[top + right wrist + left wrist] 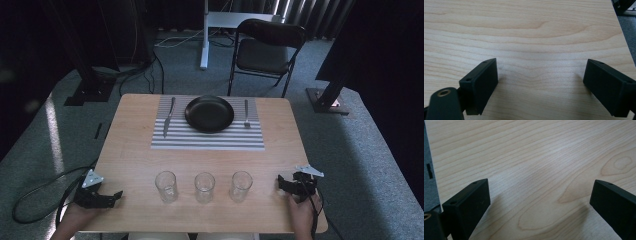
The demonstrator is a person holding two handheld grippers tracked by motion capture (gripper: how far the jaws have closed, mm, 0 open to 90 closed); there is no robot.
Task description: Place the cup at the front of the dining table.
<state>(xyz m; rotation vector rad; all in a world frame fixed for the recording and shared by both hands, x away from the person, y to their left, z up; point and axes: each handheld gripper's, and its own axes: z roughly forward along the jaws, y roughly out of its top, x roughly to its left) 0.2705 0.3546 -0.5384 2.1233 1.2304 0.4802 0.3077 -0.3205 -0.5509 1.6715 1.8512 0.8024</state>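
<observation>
Three clear empty glasses (204,187) upright in a row near table's front edge.

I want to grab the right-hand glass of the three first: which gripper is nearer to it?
Right. The right gripper rests on the table just to the right of that glass, jaws open. The left gripper sits at the table's left edge, beyond the other two glasses.

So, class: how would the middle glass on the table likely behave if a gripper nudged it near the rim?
The middle glass stands upright and taller than wide, so it would probably tip rather than slide. It looks clear and thin-walled, so likely light, smooth and breakable. Once on its side, its round shape would probably roll across the table.
</observation>
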